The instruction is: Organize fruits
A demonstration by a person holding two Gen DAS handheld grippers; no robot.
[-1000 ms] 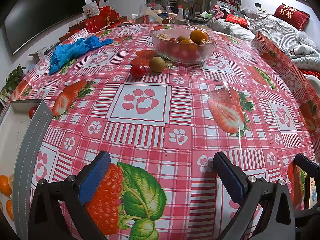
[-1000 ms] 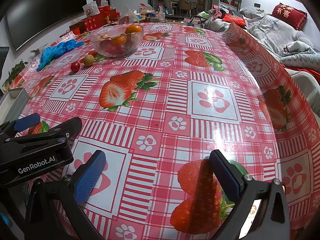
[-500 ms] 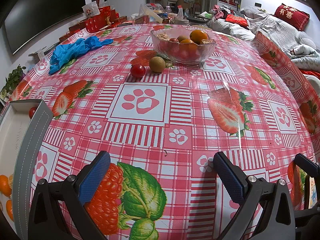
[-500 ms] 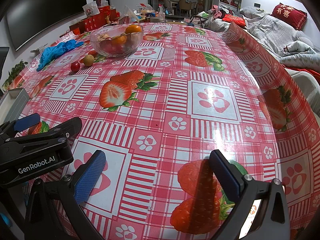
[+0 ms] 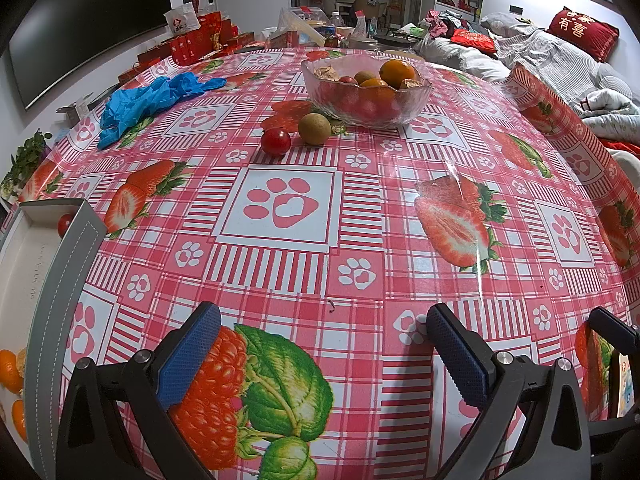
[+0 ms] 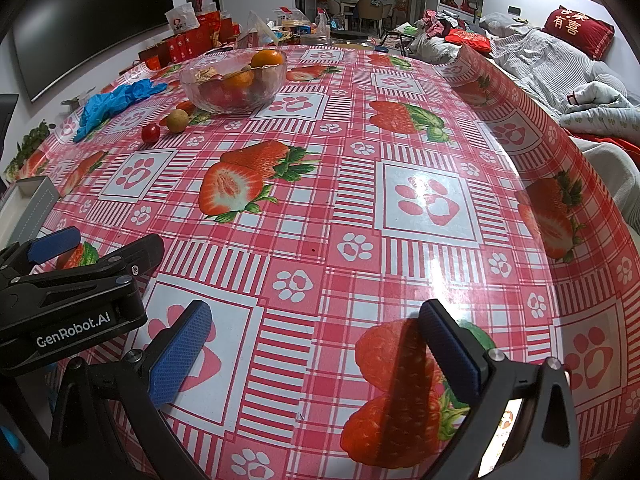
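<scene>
A glass bowl (image 5: pixel 366 94) of oranges and other fruit stands at the far middle of the table; it also shows in the right wrist view (image 6: pixel 234 80). A red cherry tomato (image 5: pixel 276 141) and a brown-green round fruit (image 5: pixel 315 129) lie just in front of it, also seen in the right wrist view as the tomato (image 6: pixel 151 133) and the round fruit (image 6: pixel 177 121). A grey-rimmed white tray (image 5: pixel 60 264) at the left edge holds a small tomato (image 5: pixel 64 224) and oranges (image 5: pixel 10 372). My left gripper (image 5: pixel 320 344) is open and empty, low over the near table. My right gripper (image 6: pixel 316 344) is open and empty beside it.
Blue gloves (image 5: pixel 148 98) lie at the far left. Red boxes and bottles (image 5: pixel 200 40) crowd the far edge. The red checked tablecloth (image 5: pixel 280 208) curls up along the right side (image 5: pixel 560 120). A sofa with bedding (image 5: pixel 560 52) is beyond the right edge.
</scene>
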